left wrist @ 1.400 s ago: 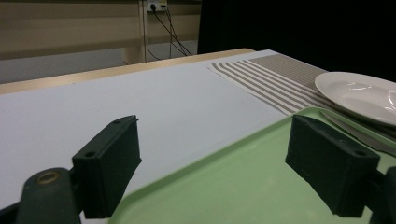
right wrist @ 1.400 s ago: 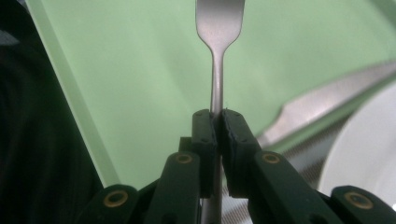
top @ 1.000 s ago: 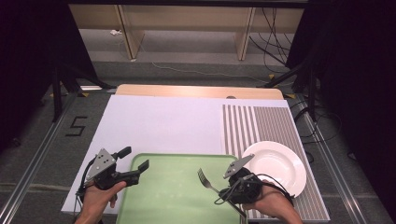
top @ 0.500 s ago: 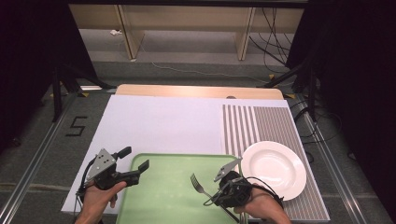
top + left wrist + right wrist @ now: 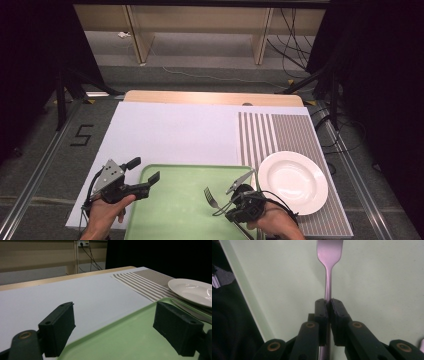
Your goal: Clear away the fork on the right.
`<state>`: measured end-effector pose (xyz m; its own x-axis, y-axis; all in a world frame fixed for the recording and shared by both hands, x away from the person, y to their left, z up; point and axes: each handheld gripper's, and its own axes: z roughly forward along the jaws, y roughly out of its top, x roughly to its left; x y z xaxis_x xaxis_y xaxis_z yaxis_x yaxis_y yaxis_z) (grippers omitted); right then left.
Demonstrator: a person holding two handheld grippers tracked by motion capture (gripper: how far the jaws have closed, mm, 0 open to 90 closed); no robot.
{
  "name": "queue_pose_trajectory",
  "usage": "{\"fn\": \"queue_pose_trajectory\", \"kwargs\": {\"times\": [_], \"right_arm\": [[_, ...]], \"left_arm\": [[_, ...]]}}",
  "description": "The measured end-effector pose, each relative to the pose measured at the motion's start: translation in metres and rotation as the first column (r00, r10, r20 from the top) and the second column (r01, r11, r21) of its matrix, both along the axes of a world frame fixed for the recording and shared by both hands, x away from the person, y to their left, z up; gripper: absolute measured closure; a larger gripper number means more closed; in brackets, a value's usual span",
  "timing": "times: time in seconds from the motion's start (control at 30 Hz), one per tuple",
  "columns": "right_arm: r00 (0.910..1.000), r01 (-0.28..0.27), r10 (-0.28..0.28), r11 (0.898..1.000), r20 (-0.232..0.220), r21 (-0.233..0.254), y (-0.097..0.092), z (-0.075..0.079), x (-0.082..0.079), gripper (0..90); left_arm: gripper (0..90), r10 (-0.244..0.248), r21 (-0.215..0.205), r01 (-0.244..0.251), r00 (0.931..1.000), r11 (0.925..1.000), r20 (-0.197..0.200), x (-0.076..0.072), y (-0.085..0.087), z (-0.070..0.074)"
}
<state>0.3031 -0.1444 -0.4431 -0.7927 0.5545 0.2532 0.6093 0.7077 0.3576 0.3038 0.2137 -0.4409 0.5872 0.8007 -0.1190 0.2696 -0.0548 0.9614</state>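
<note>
A metal fork is held over the green tray, tines pointing to the far left. My right gripper is shut on its handle. In the right gripper view the pads pinch the handle of the fork, with the green tray right behind it. My left gripper rests at the tray's near left corner, open and holding nothing. In the left gripper view its jaws straddle the tray's rim, one outside over the white sheet and one over the tray.
A white plate sits on the striped placemat right of the tray. A white sheet covers the table's left and middle. A flat metal strip, perhaps a knife, lies between tray and plate.
My right gripper has carried the fork left and down, from near the plate to over the tray's near middle. The left gripper has stayed put.
</note>
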Motion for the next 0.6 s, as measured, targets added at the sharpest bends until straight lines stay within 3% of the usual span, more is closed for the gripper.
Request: {"fn": "queue_pose_trajectory", "kwargs": {"times": [0.47, 0.6], "right_arm": [[0.9985, 0.042, -0.044, 0.998, -0.032, -0.055, 0.002, -0.014, 0.005, 84.6], [0.9991, 0.034, -0.035, 0.998, -0.025, -0.059, 0.003, -0.015, 0.004, 79.7]], "left_arm": [[16.5, 0.002, 0.006, -0.002, 1.0000, 1.0000, -0.005, 0.000, 0.000, 0.000], [16.5, -0.003, 0.001, 0.003, 1.0000, 1.0000, 0.000, 0.000, 0.000, 0.000]]}}
